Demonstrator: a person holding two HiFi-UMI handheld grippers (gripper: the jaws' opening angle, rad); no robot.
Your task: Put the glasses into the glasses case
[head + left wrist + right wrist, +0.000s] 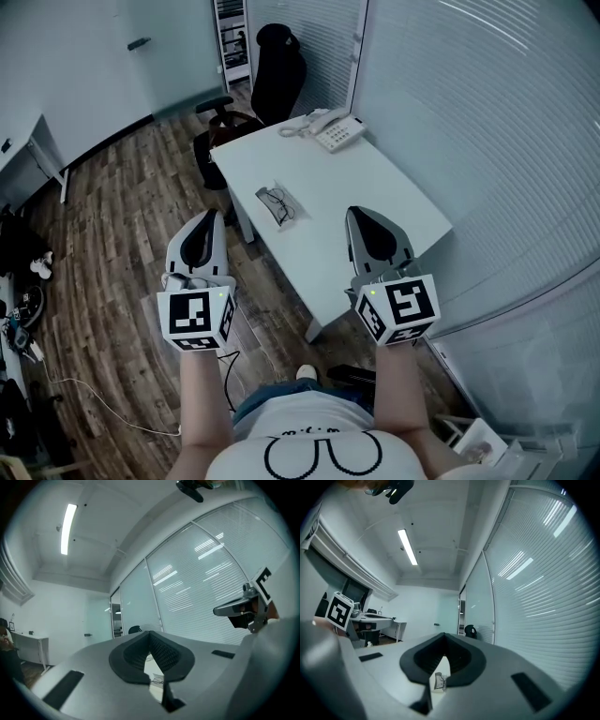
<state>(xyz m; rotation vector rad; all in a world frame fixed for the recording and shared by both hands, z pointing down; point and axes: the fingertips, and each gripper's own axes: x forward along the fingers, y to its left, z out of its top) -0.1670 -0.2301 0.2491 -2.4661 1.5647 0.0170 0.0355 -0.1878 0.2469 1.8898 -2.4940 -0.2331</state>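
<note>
Left claw (217, 217), right claw (352, 214) — both closed, one glasses (279, 204), one table (375, 187)

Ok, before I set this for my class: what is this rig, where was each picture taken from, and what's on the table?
No robot here: a person holds a two-fingered tool in each hand, the left gripper and the right gripper. The marker cubes are part of them. The head view comes from a camera on the person's head, looking down. The other two come from cameras riding on each gripper, looking along its fingers. On the white table lie the glasses, on a flat grey thing, perhaps their case, and a telephone at the far end. An office chair stands beyond. Both grippers hang in the air, fingers closed, holding nothing.
</note>
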